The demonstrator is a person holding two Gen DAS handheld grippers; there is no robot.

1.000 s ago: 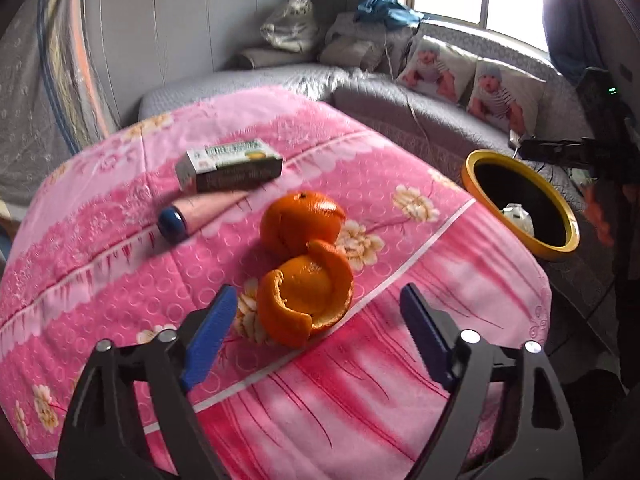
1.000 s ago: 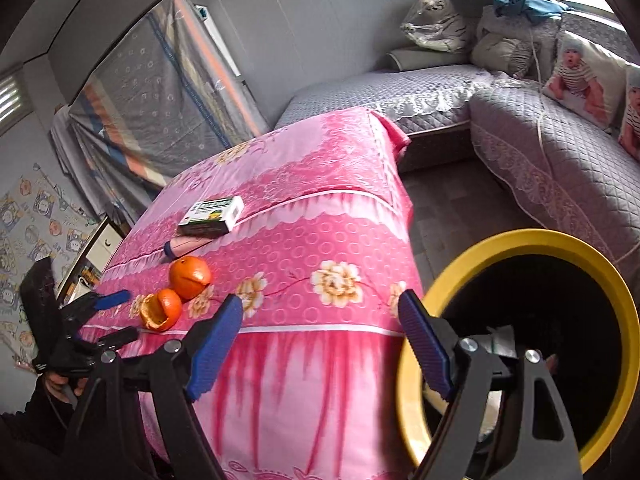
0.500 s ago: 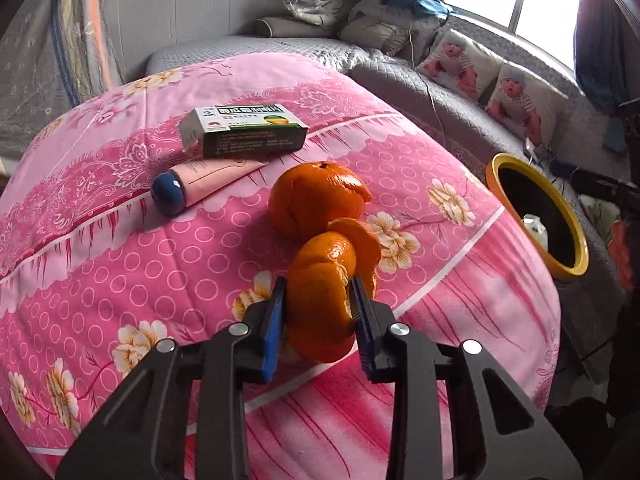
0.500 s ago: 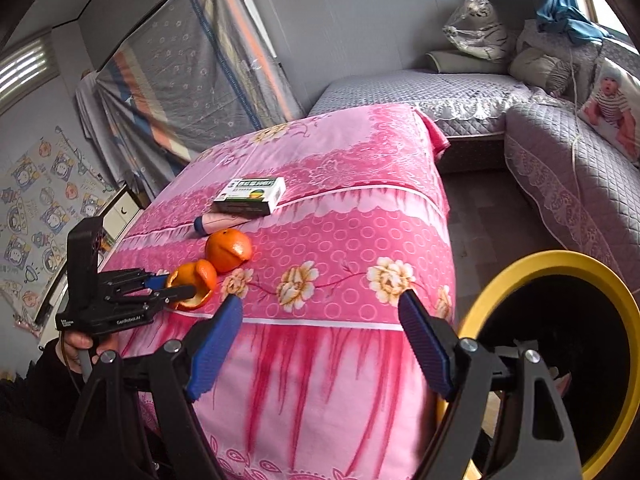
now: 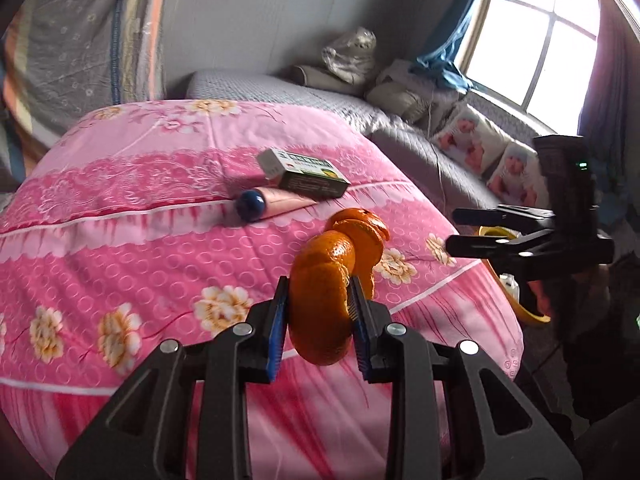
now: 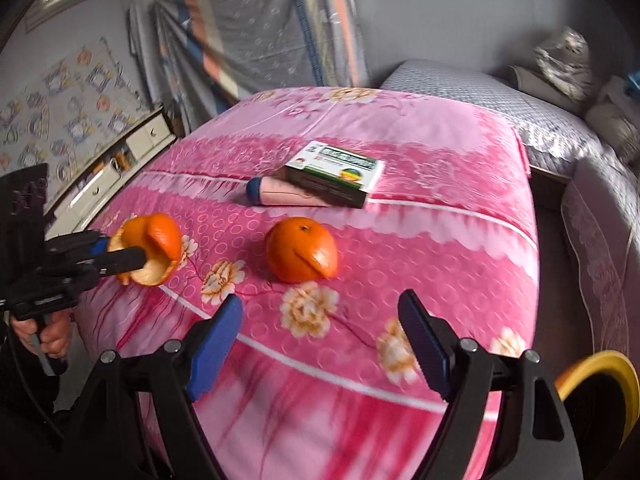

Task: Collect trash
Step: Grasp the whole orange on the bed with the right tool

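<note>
Left tool (image 5: 318, 314): pinching the orange peel (image 5: 324, 300), lifted off the pink cloth (image 5: 120, 248)
Right tool (image 6: 320, 340): spread wide, nothing between the pads
Second peel (image 6: 302, 255): on the cloth, just beyond the right tool
Box (image 6: 336, 174), tube (image 6: 276, 194): touching, behind the second peel
Yellow bin (image 6: 600, 384): beside the right tool

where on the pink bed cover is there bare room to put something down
Free: the far pink flowered cover behind the green-and-white carton, and the near strip before the second orange peel. Crowded: the middle, where the carton overlaps the pink blue-capped tube.
</note>
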